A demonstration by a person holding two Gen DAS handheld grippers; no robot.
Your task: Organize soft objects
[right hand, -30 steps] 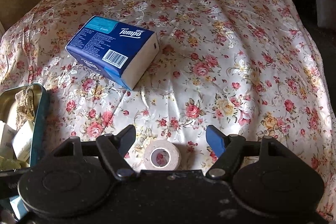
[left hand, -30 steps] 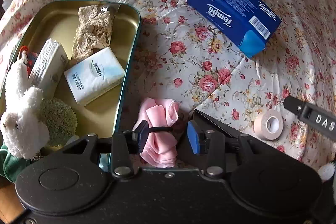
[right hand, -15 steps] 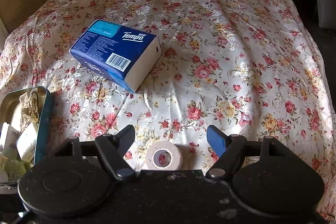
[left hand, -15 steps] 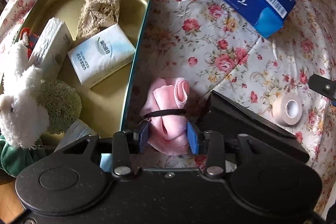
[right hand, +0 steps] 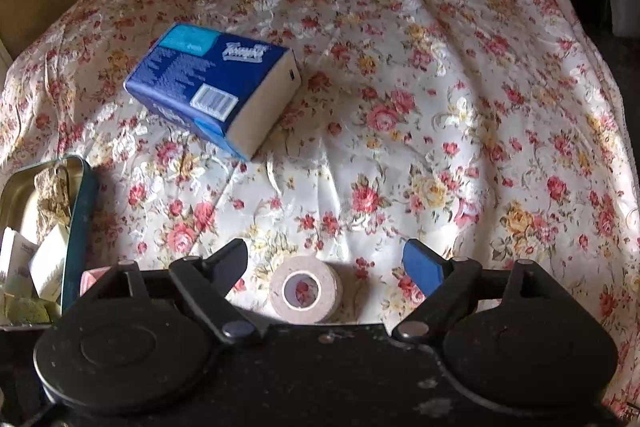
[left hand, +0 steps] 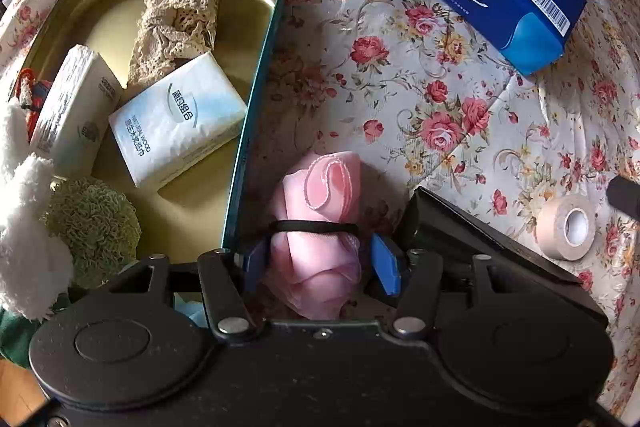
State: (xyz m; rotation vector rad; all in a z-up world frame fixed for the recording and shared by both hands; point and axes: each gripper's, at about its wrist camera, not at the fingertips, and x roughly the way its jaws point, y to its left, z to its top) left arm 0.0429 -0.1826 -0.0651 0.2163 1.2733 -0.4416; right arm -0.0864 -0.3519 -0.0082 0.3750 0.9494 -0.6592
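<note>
Left tool (left hand: pixel 316 261) jaws opening around pink cloth bundle (left hand: pixel 320 227), pads now clear, beside tin (left hand: pixel 256 131) not inside. Right tool (right hand: pixel 326 259) opening wide over tape roll (right hand: pixel 306 289); grasp likely next.

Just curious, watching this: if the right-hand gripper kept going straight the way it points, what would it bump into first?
Most likely the roll of tape, lying on the floral cloth between the right gripper's opening jaws, untouched so far. Depth is hard to judge, so it could meet the cloth just past it.
</note>
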